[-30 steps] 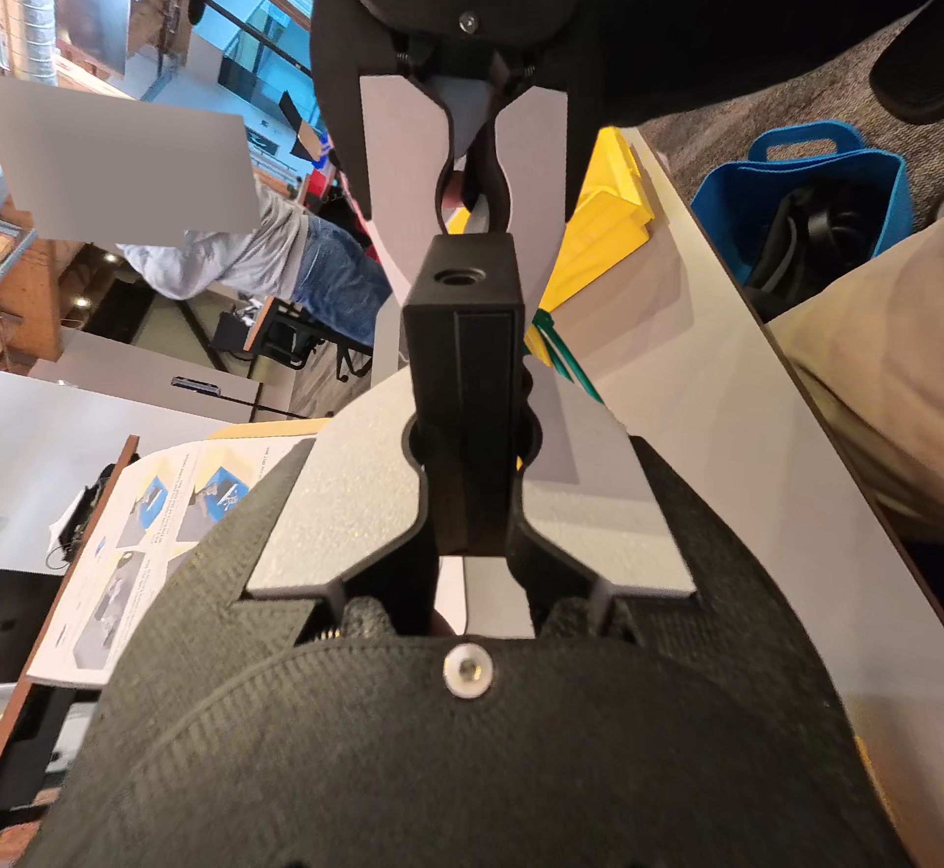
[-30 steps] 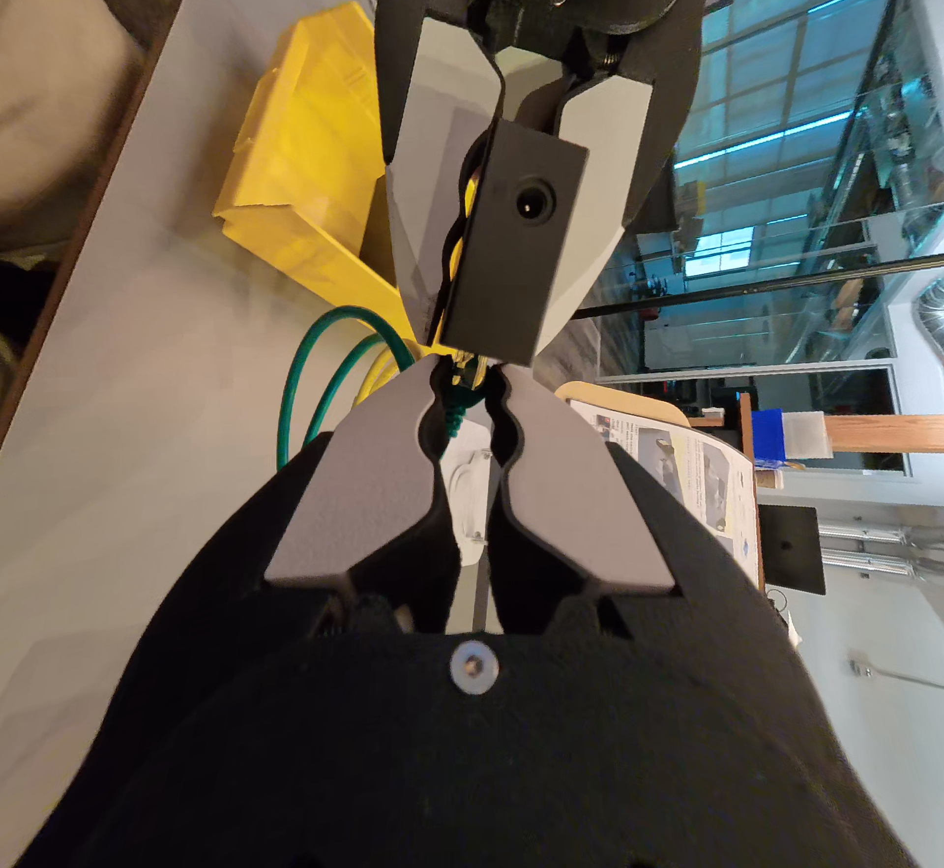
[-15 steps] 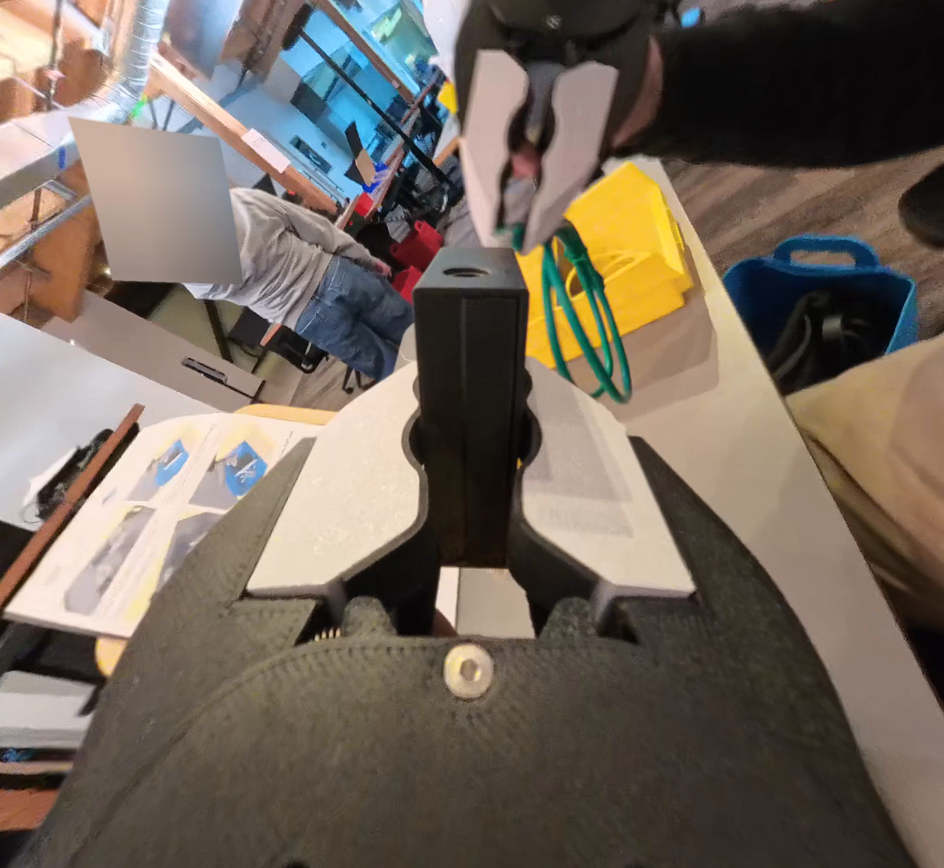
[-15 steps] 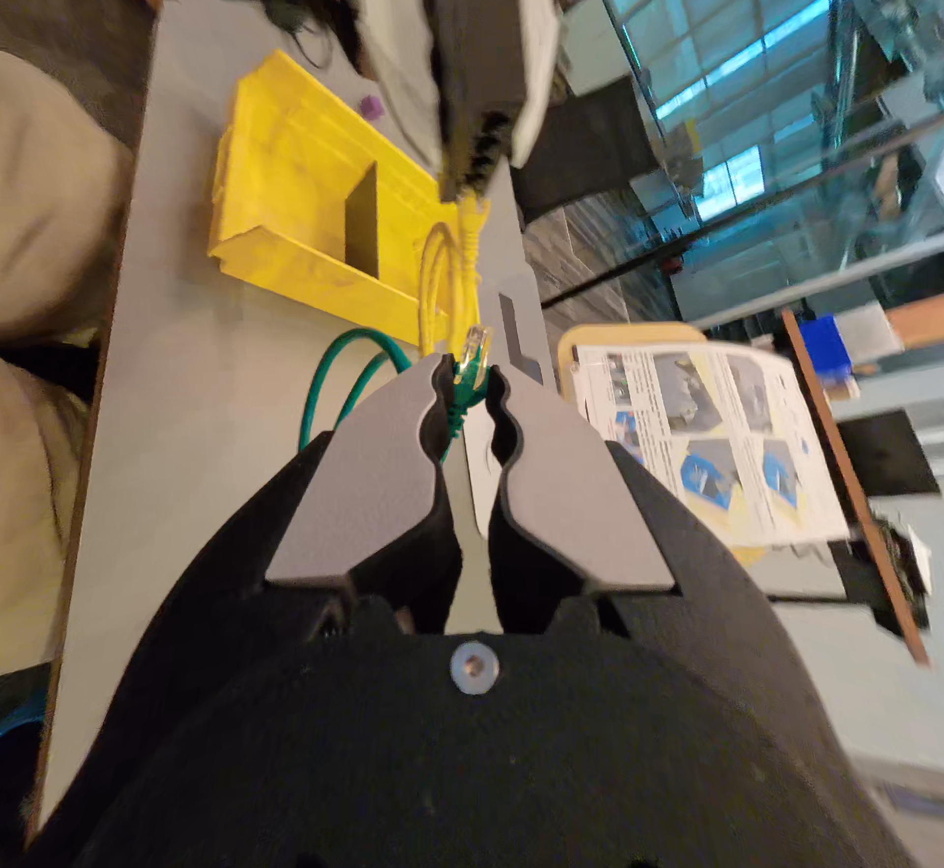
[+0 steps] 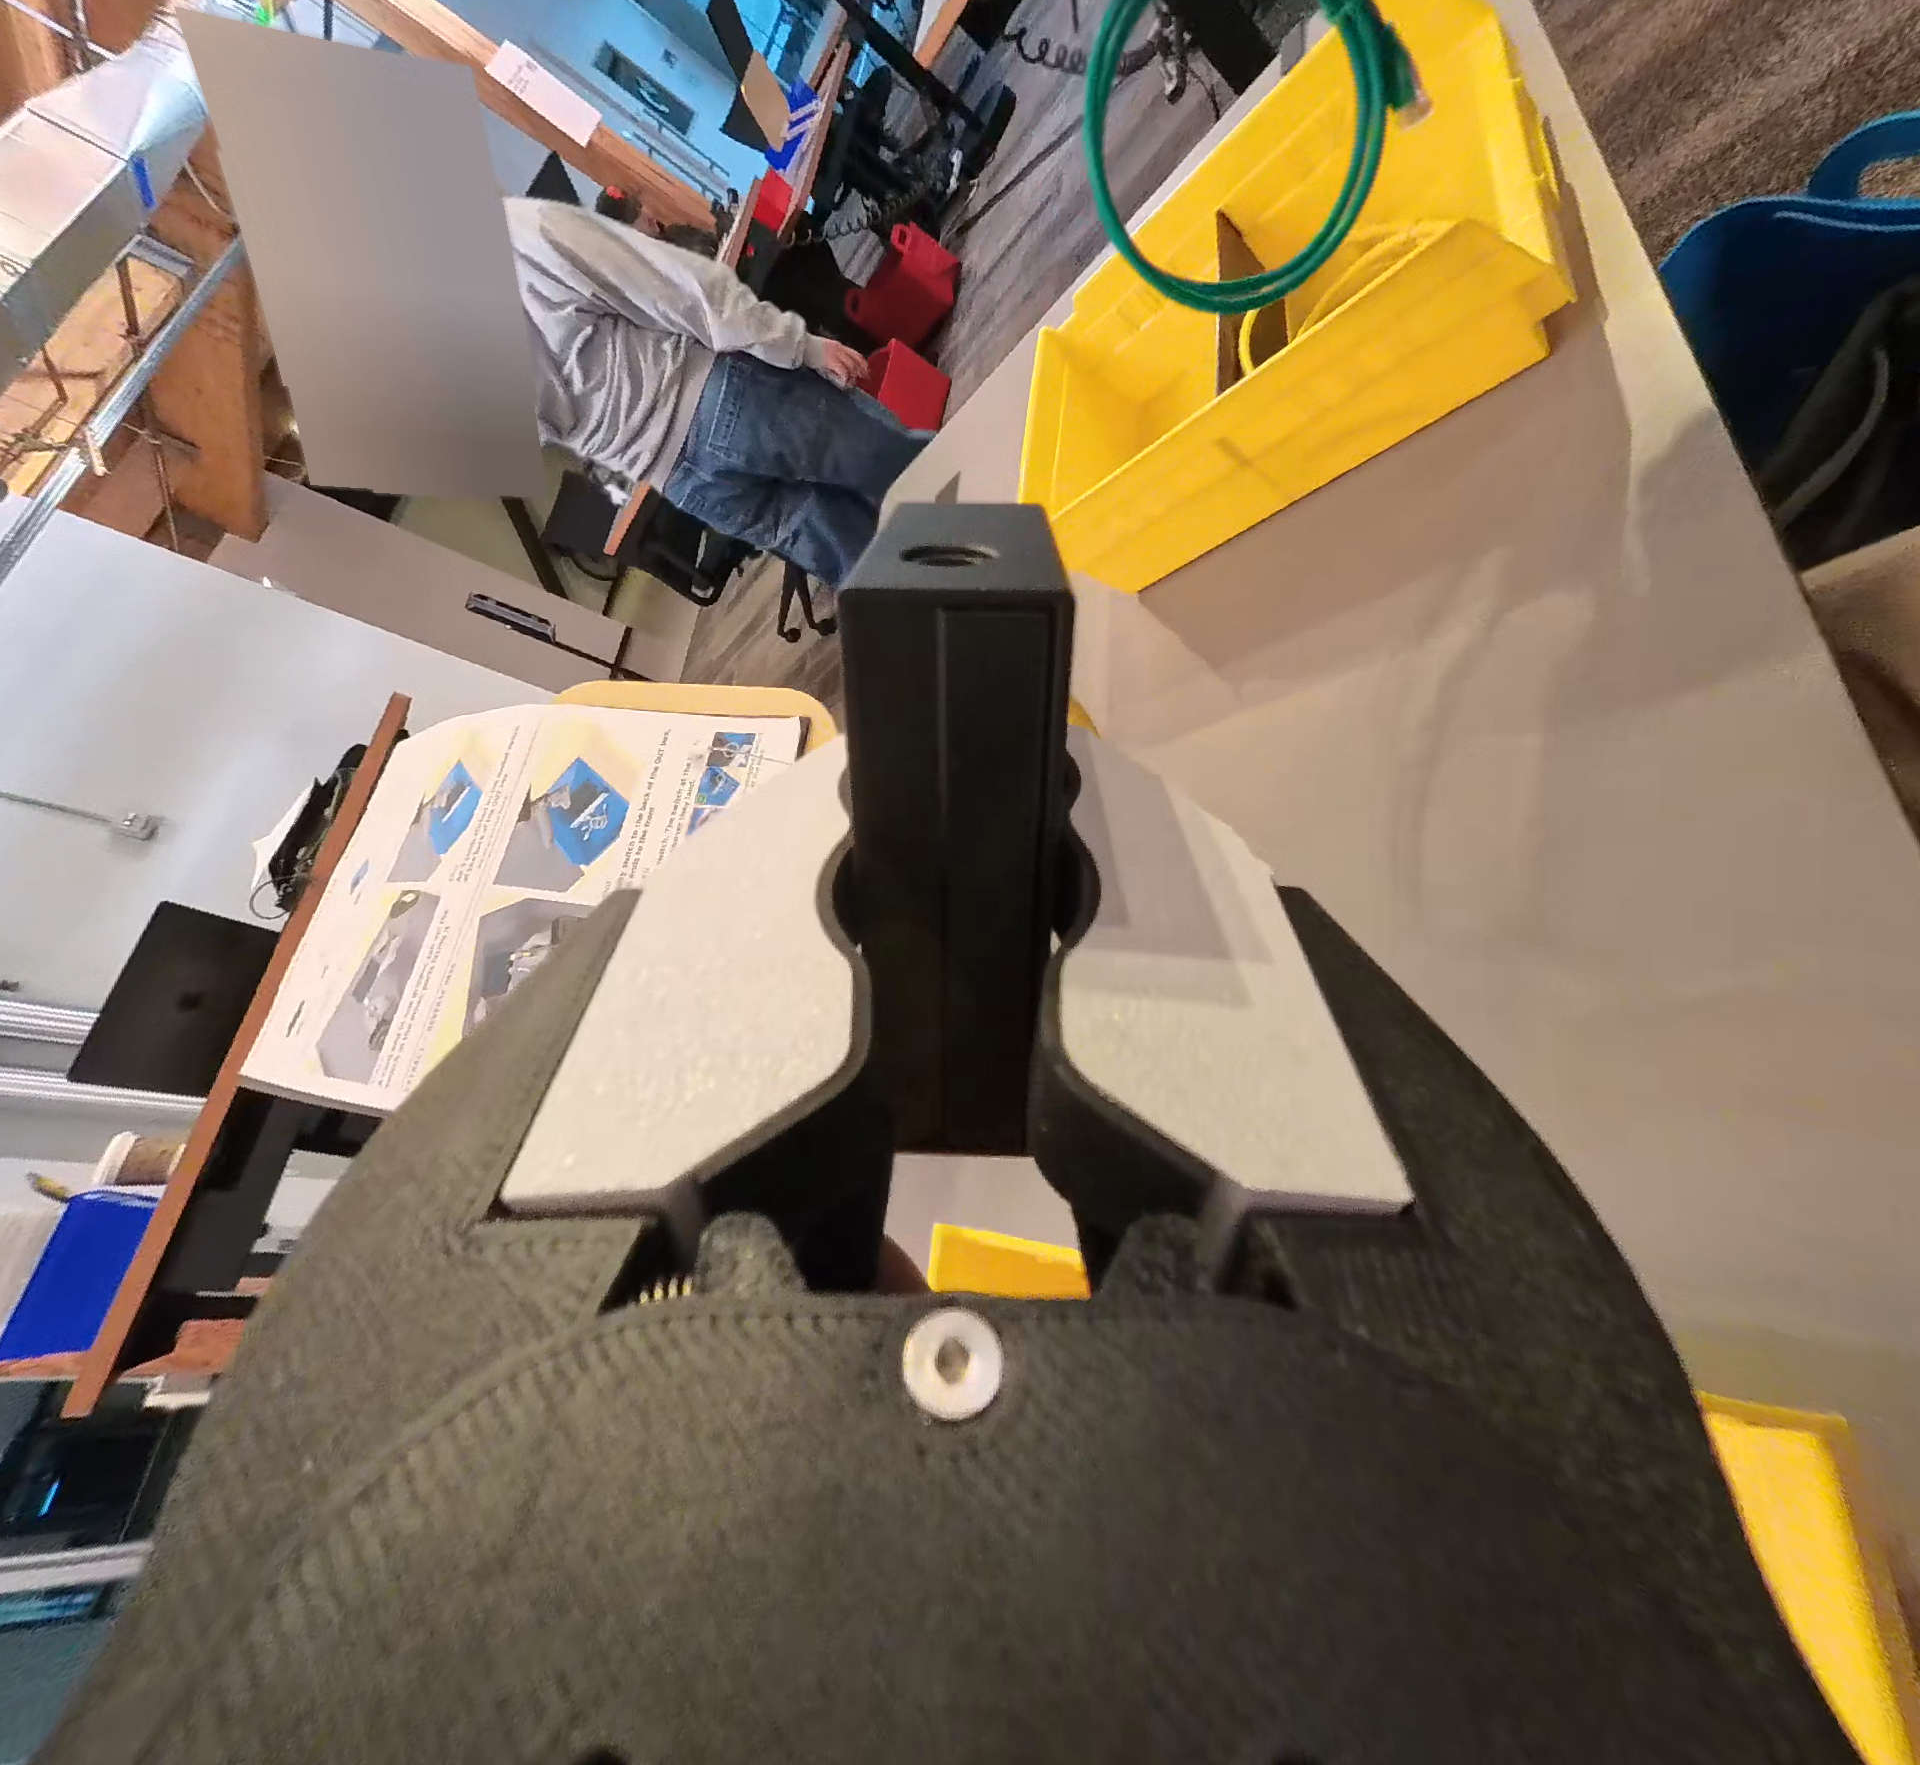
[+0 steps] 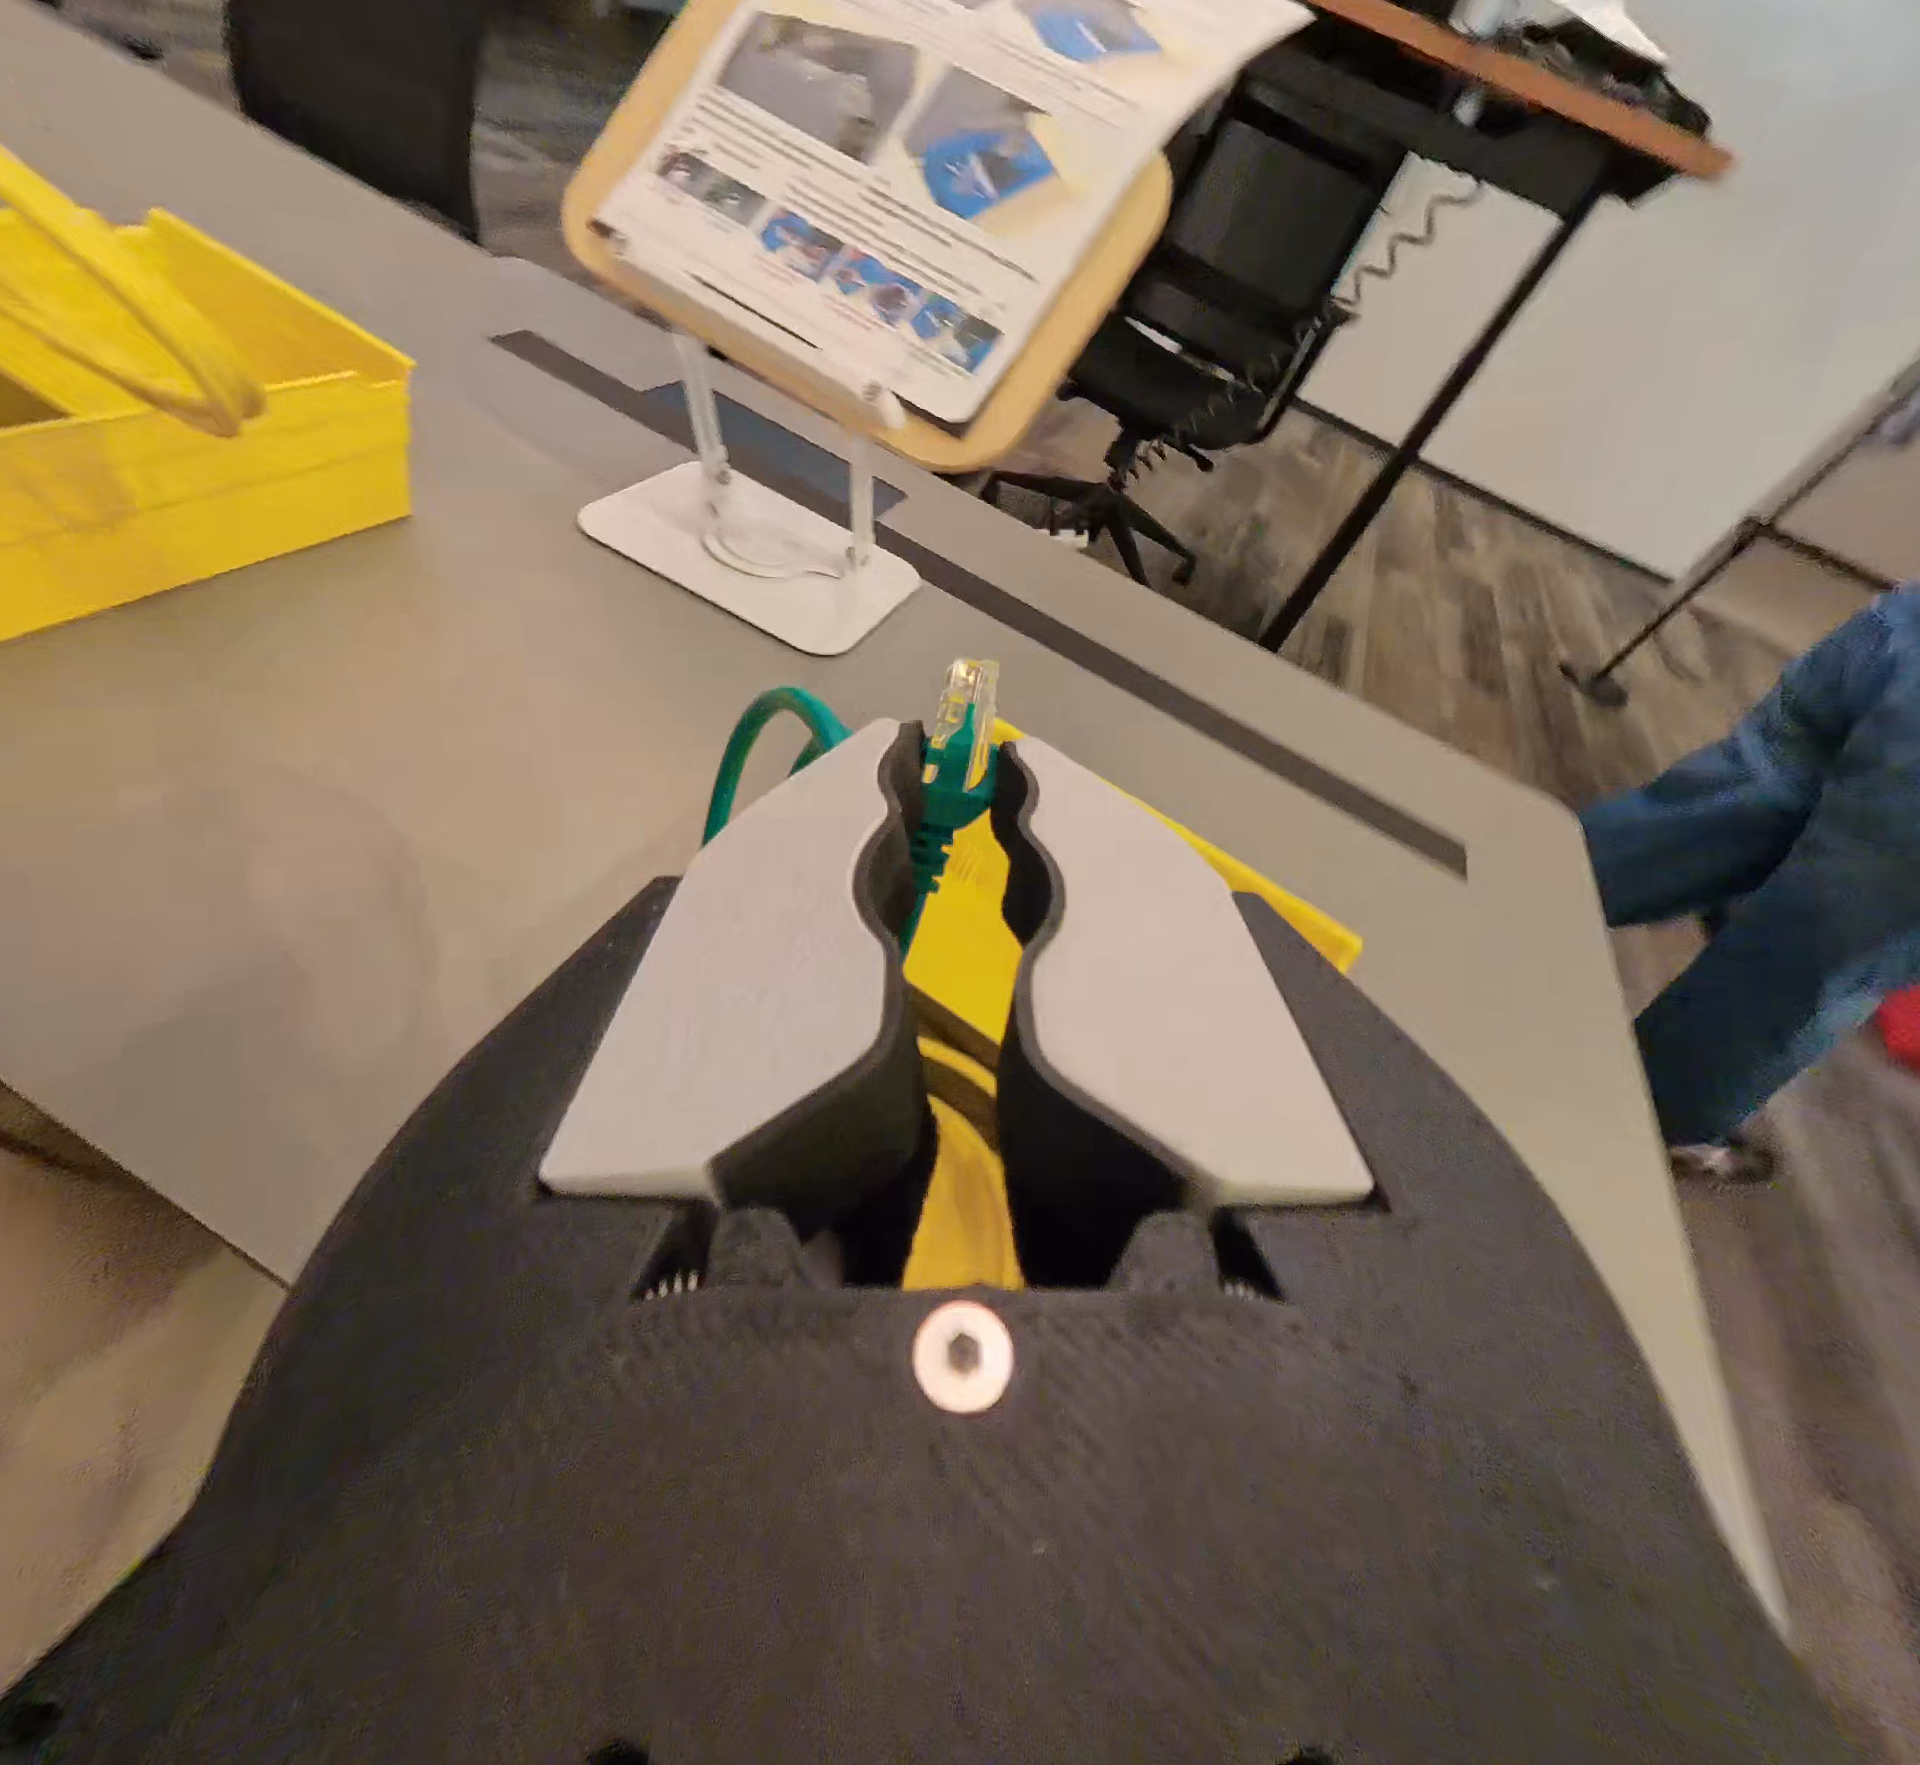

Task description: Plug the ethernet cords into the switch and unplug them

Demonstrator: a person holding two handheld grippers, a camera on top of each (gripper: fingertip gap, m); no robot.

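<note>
My left gripper [image 5: 956, 894] had its two grey fingers clamped on the sides of a black, box-shaped plastic network switch [image 5: 954, 780]. I held it upright above the grey tabletop [image 5: 1507, 780], with one small end facing forward, probably so its ports stayed reachable for a plug. The ports themselves were hidden in both views.

My right gripper [image 6: 956, 780] had its fingers pressed together on the green moulded boot of a green ethernet cord [image 6: 951, 785]. The clear plastic plug [image 6: 966, 692] stuck out just past the fingertips and pointed forward, a grip that looked meant to keep the plug stiff and aimed. In the left wrist view, the rest of that green cord hung in a free loop above a yellow plastic bin [image 5: 1299, 313], well apart from the switch. A coiled yellow cord [image 5: 1340, 281] lay inside the bin.

Farther along the table stood a wooden stand carrying a printed instruction sheet [image 6: 894, 146], tilted towards me.

I judged the green cord unplugged at this moment, with the switch and plug held apart.
</note>
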